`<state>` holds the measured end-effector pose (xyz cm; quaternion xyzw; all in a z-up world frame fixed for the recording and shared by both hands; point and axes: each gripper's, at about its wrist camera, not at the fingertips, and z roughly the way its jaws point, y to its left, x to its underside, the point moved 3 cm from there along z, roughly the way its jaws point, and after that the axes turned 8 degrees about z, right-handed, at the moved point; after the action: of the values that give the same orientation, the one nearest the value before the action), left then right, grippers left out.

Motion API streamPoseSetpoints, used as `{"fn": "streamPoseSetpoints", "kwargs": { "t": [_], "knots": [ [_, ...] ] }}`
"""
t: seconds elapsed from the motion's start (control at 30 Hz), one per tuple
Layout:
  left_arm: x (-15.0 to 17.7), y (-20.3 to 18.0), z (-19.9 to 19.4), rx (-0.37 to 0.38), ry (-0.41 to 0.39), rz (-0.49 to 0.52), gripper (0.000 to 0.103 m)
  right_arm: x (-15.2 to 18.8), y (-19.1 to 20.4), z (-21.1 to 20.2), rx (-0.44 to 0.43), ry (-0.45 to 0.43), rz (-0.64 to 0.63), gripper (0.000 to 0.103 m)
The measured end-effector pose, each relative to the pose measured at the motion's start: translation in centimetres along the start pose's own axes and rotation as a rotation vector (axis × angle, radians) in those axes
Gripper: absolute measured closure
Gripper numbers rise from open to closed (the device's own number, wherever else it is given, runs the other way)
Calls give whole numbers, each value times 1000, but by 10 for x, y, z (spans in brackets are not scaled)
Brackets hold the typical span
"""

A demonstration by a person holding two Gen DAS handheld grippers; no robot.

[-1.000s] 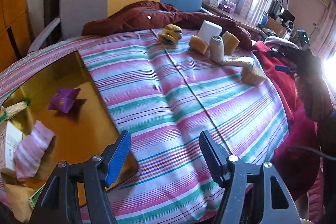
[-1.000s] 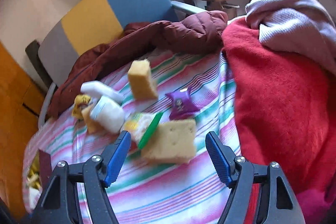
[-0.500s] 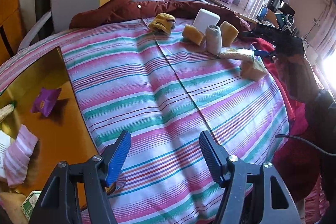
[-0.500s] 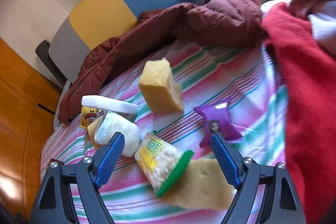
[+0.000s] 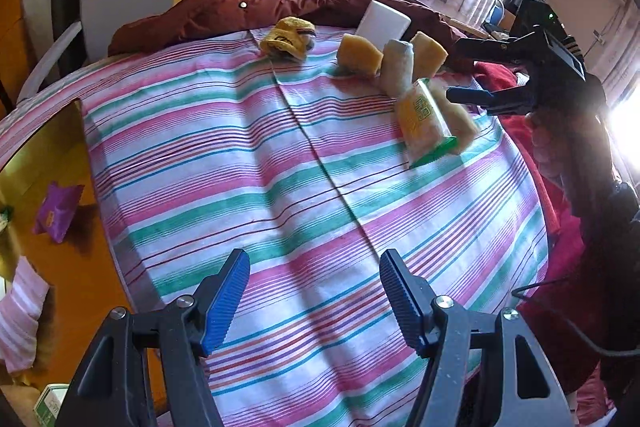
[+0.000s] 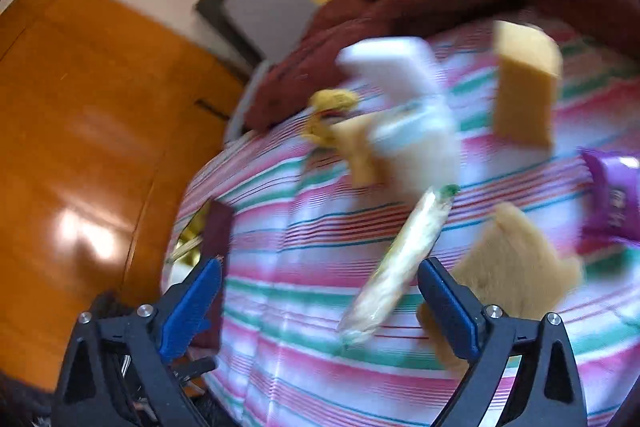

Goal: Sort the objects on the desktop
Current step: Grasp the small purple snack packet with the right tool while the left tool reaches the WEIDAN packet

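On the striped cloth (image 5: pixel 248 147): three sponges (image 5: pixel 358 54), one snack packet (image 5: pixel 424 121), one white block (image 5: pixel 383 23), one rolled sock (image 5: pixel 397 69), one yellow sock (image 5: pixel 287 35); two purple packets (image 5: pixel 56 211), two grippers (image 5: pixel 314 301)

The cloth (image 5: pixel 304 163) is striped pink, white and teal with thin red lines. At two o'clock on it lies a packet (image 5: pixel 424 123), yellow with a green end seal, among tan-yellow sponges (image 5: pixel 358 54); a white block (image 5: pixel 383 23) stands behind them, near a yellow-and-brown pouch (image 5: pixel 288 37) at twelve. A maroon jacket (image 5: pixel 224 11) rims the far edge. At nine, a purple wrapper (image 5: pixel 56 211) sits on an amber-gold surface (image 5: pixel 76 267). Both grippers carry blue ribbed pads (image 5: pixel 226 301) on black frames.
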<state>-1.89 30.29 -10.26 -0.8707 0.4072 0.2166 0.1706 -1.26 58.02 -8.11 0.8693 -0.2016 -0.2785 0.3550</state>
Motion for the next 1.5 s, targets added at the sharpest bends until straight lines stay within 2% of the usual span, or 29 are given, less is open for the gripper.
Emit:
{"fn": "streamPoseSetpoints", "kwargs": {
  "t": [0.13, 0.37, 0.5, 0.6, 0.7, 0.77, 0.93, 1.2, 1.33, 1.43, 1.5],
  "knots": [
    [-5, -3, 5, 9, 8, 1, 35, -1, -4, -4, 48, -17, 7, 4],
    [-12, -13, 19, 33, 24, 2, 35, -16, -30, -40, 88, -185, 116, 4],
    [-17, -22, 28, 45, 27, 17, 35, -23, -56, -64, 245, -328, 216, 5],
    [-22, -29, 31, 61, 22, 30, 35, -25, -84, -86, 358, -420, 313, 17],
    [-27, -35, 36, 81, 17, 38, 35, -25, -112, -100, 470, -468, 398, 31],
    [-30, -38, 39, 89, 17, 40, 35, -25, -125, -102, 510, -471, 434, 42],
    [-33, -38, 46, 106, 24, 37, 35, -31, -125, -87, 565, -427, 381, 44],
    [-51, -35, 56, 180, 19, -4, 35, -38, -124, -54, 675, -325, 259, 45],
    [-67, -37, 60, 227, 9, -14, 35, -41, -123, -43, 701, -286, 219, 52],
    [-78, -41, 66, 254, -2, -16, 35, -42, -122, -36, 731, -245, 181, 62],
    [-84, -45, 71, 255, -2, -12, 35, -38, -122, -33, 753, -223, 166, 64]
  ]
}}
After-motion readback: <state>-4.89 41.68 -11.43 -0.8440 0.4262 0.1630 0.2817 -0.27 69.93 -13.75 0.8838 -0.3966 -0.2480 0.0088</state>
